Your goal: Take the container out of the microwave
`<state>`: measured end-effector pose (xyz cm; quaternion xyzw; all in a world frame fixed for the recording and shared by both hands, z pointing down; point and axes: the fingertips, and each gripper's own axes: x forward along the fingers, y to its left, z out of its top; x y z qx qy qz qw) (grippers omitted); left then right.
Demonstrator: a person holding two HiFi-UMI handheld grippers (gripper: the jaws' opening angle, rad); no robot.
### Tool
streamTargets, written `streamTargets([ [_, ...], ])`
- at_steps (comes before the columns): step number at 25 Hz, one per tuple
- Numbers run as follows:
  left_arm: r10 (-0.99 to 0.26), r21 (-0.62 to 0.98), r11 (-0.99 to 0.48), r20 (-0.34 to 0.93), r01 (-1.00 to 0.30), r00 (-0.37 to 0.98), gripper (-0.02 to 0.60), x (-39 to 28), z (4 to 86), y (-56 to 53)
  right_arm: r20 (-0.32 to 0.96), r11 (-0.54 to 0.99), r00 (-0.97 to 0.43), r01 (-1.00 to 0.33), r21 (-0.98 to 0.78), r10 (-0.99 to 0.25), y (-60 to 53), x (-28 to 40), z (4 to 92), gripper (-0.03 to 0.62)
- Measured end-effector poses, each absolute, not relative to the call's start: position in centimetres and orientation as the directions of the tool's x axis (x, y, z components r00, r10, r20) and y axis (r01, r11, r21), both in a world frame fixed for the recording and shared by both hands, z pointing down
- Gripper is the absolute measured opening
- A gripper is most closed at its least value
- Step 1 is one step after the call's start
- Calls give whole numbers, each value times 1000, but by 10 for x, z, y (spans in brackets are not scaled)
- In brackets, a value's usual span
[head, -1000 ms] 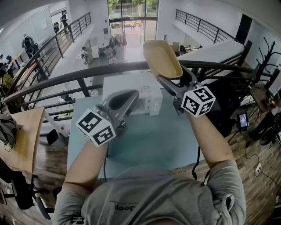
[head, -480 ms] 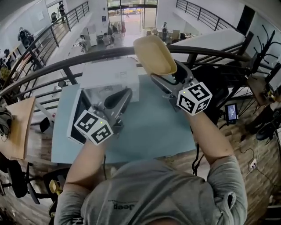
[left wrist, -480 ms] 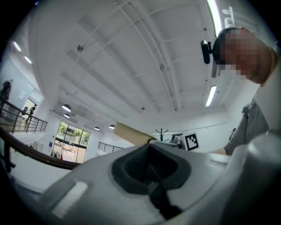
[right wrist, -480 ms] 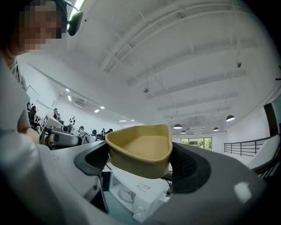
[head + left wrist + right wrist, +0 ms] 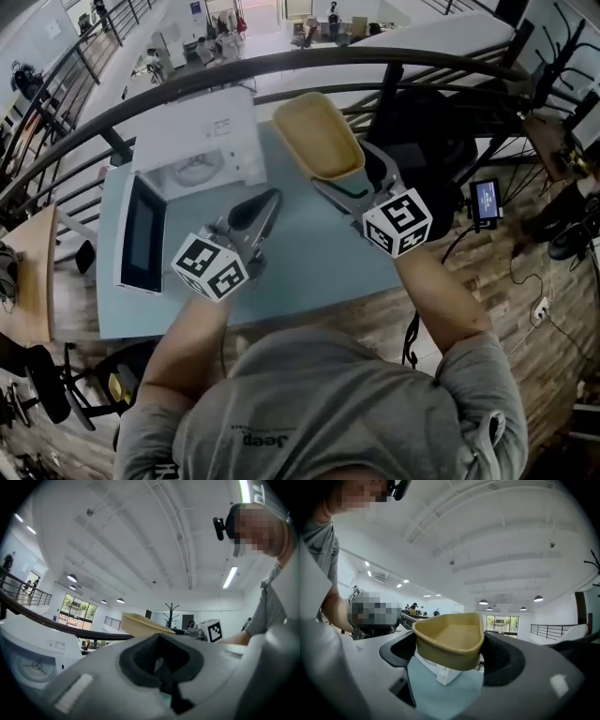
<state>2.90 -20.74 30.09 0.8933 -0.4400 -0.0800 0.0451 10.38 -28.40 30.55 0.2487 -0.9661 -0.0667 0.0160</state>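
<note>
The tan, rounded container [image 5: 317, 134] hangs tilted above the table's far right part, to the right of the microwave. My right gripper [image 5: 345, 178] is shut on its near rim; in the right gripper view the container [image 5: 449, 638] sits between the dark pads [image 5: 502, 658] of this gripper [image 5: 450, 656]. The white microwave [image 5: 202, 131] stands at the table's far left with its door [image 5: 141, 230] swung open and the glass turntable [image 5: 197, 170] bare. My left gripper [image 5: 266, 202] hovers over the table's middle, jaws together and empty; in its own view the left gripper [image 5: 159, 663] has the microwave [image 5: 28, 653] at its left.
The light blue table [image 5: 309, 267] stands against a dark curved railing [image 5: 281, 70]. A black bag or chair [image 5: 427, 127] and a small lit screen [image 5: 484, 199] are at the right. A wooden tabletop [image 5: 28, 272] lies far left, over wood flooring.
Both grippers have come down and drawn back from the microwave, the right one still carrying the container. The microwave's open door and cavity have come into view at the left.
</note>
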Motion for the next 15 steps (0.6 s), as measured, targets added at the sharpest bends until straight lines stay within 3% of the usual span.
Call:
streamTargets([
  [15, -730, 249, -646, 74, -722, 679, 29, 90, 456, -236, 214, 789, -773, -614, -19, -597, -296, 169, 502, 437],
])
